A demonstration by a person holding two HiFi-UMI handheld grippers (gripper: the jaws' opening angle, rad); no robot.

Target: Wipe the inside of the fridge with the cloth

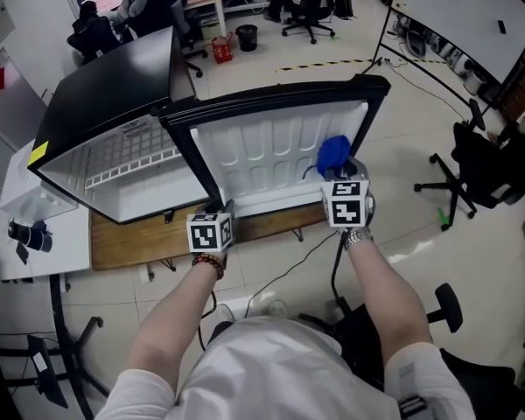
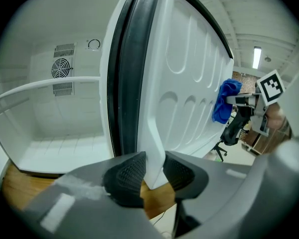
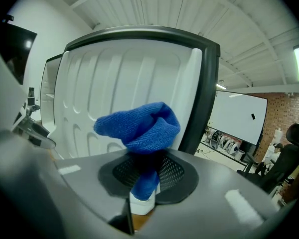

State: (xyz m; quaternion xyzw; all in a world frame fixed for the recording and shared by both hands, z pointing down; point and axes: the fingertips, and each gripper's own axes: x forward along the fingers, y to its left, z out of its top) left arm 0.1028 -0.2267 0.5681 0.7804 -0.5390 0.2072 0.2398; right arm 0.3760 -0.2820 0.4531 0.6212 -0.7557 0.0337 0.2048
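The black-topped fridge (image 1: 105,103) stands open on a wooden table (image 1: 131,243), its white cavity with a shelf rail (image 2: 45,85) and fan grilles (image 2: 63,67) lying left of its door (image 1: 271,160). The door is swung out wide, its ribbed white inner face turned toward the person. At the door's near lower corner, on the hinge side, the left gripper (image 2: 152,171) is clamped on the thin white edge, one pad on either side of it. Toward the door's far, free edge, the right gripper (image 3: 147,171) has its jaws pinched narrowly on a blue cloth (image 3: 139,126), which bunches up above the pads. The cloth sits at the door's inner face, about mid-height; whether it touches the plastic I cannot tell
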